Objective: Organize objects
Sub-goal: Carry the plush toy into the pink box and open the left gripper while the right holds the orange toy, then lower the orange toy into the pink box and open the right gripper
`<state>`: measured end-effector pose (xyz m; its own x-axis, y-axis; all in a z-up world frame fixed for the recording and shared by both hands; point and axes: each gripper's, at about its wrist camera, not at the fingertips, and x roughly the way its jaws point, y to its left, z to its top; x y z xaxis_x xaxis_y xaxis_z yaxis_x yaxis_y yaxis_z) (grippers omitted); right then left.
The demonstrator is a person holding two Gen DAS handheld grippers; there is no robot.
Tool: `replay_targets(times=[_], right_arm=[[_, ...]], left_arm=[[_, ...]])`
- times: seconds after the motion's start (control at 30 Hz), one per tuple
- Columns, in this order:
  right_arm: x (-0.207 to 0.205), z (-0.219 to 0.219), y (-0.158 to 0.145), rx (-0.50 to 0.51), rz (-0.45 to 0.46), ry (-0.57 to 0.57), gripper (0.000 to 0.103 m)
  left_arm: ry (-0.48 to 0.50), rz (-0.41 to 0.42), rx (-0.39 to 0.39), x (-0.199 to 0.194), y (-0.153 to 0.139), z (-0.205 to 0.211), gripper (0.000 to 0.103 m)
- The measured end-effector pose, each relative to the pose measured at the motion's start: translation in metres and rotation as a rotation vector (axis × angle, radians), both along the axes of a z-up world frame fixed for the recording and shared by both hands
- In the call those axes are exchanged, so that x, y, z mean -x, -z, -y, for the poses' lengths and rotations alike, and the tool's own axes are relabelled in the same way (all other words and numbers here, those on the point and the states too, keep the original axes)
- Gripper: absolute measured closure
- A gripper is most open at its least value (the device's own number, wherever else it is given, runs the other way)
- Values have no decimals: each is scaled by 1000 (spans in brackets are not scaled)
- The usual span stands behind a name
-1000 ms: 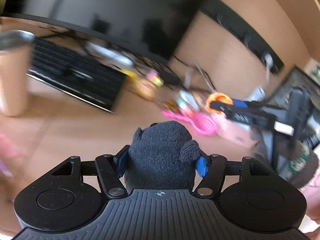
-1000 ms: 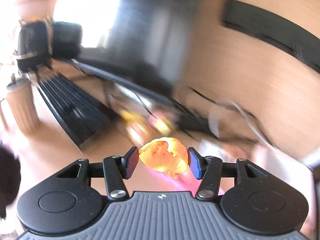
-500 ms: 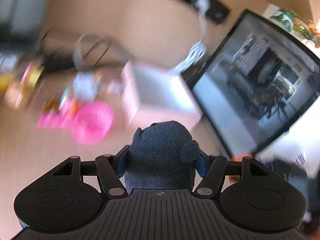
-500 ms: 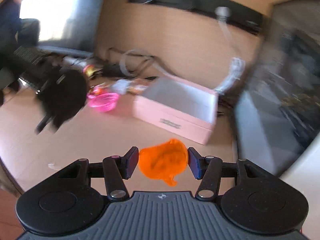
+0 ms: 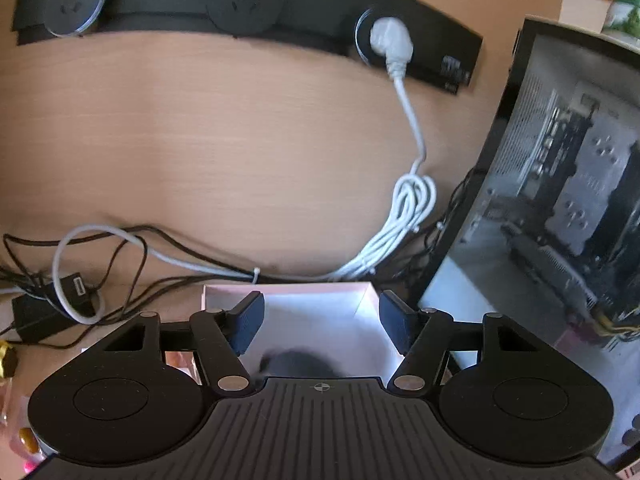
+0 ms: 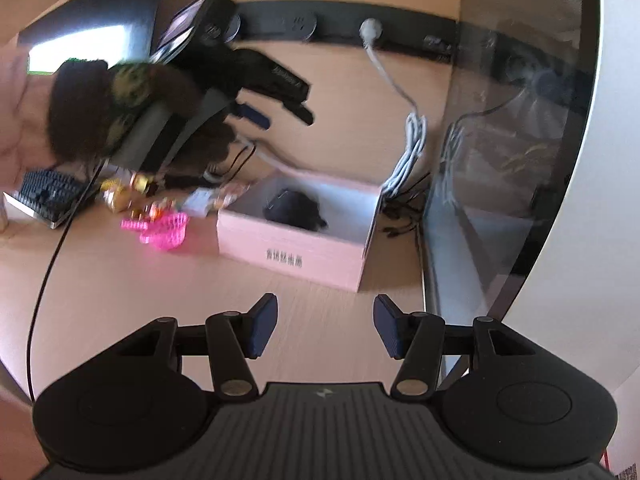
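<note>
Both my hand-held grippers, left (image 5: 320, 322) and right (image 6: 324, 326), now gape empty; dark plush (image 6: 295, 210) dropped into pink box (image 6: 292, 252), orange toy unseen.

A wooden desk (image 6: 120, 280) is seen under everything, backed by a wooden wall panel (image 5: 220, 128). A black socket strip (image 5: 168, 4) is mounted along that panel, and a white plug (image 5: 390, 42) is seated in its right-hand outlet. From the plug a white cable (image 5: 412, 204) hangs down, coiled into a bundle above the desk. Thin black wires (image 5: 132, 280) are strewn along the back edge, with a small black adapter (image 5: 36, 316) among them. A computer case with a glass side (image 5: 560, 200) stands at the right. At far left what may be a keyboard (image 6: 44, 196) is glimpsed, blurred.
</note>
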<state>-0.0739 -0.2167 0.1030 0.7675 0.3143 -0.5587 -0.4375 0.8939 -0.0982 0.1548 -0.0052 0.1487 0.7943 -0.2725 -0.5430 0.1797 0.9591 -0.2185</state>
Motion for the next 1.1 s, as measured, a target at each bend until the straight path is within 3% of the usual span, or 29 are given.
replay_targets(times=[0.13, 0.27, 0.37, 0.5, 0.63, 0.7, 0.73, 0.77, 0.9, 1.1], right_arm=[[8, 23, 10, 11, -38, 43, 34], [25, 60, 20, 37, -85, 139, 18], [34, 79, 39, 35, -182, 220, 17], [28, 77, 58, 4, -263, 257, 17], [18, 62, 70, 38, -296, 245, 17], [13, 61, 75, 56, -314, 260, 25], [11, 62, 77, 57, -329, 267, 40], [7, 62, 78, 54, -350, 277, 49], [-3, 50, 68, 47, -332, 264, 49], [-25, -14, 27, 39, -226, 67, 49]], left_arm=[[-54, 3, 25, 11, 5, -14, 35], [-29, -34, 102, 42, 12, -23, 35], [28, -74, 155, 71, 27, -21, 35], [96, -161, 201, 92, 51, -11, 35], [161, -202, 174, 112, 61, -7, 35], [173, -192, 147, 123, 60, -10, 35], [171, -189, 141, 128, 60, -15, 35], [165, -191, 140, 133, 60, -20, 35], [95, -217, 154, 152, 66, -47, 35], [-47, -246, 111, 183, 71, -92, 36]])
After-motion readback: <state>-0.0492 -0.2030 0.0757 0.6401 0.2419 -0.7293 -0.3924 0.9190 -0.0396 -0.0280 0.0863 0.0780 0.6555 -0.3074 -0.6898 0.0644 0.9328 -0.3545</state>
